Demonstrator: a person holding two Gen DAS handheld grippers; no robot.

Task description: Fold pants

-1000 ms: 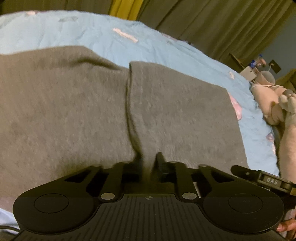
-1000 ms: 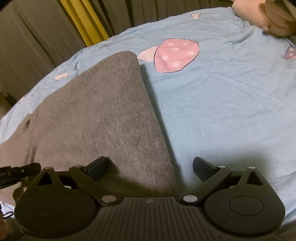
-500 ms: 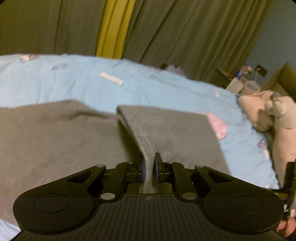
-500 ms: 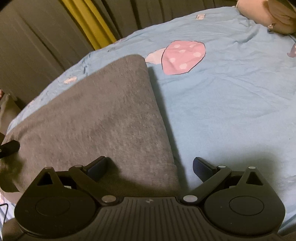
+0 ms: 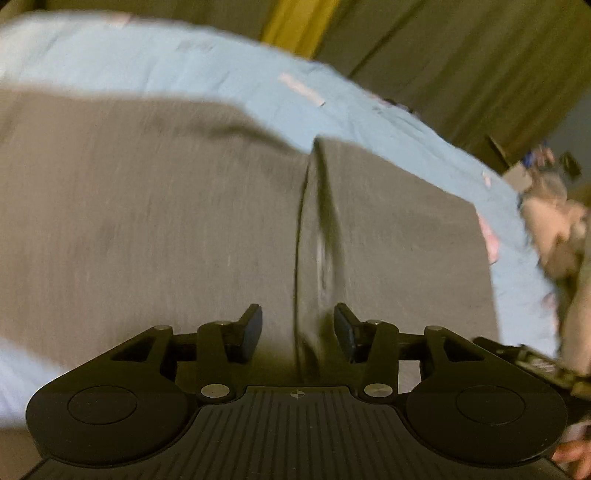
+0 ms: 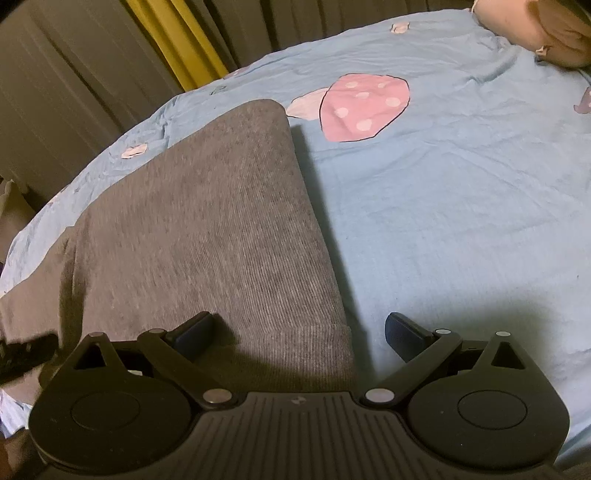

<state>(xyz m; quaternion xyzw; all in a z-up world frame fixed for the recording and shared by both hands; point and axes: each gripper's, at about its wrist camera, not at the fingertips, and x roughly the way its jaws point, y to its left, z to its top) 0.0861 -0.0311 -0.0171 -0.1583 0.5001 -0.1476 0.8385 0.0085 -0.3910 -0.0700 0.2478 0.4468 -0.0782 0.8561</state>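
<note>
Grey pants (image 5: 147,221) lie flat on a light blue bed sheet (image 5: 184,62). In the left wrist view a folded layer (image 5: 399,240) lies over the right part, its edge running up the middle. My left gripper (image 5: 297,332) is open just above that edge, holding nothing. In the right wrist view the pants (image 6: 207,236) show a folded end with a ribbed hem near the camera. My right gripper (image 6: 299,332) is open wide over the hem corner, empty.
The sheet (image 6: 461,203) carries a pink mushroom print (image 6: 364,107). A plush toy (image 5: 557,236) lies at the right edge of the bed, and also shows in the right wrist view (image 6: 535,29). Dark curtains with a yellow strip (image 6: 173,48) hang behind.
My left gripper held a pinch of the folded layer's edge, lifted it, then lowered it and opened; the fabric now lies flat. My right gripper stayed open and barely moved.
</note>
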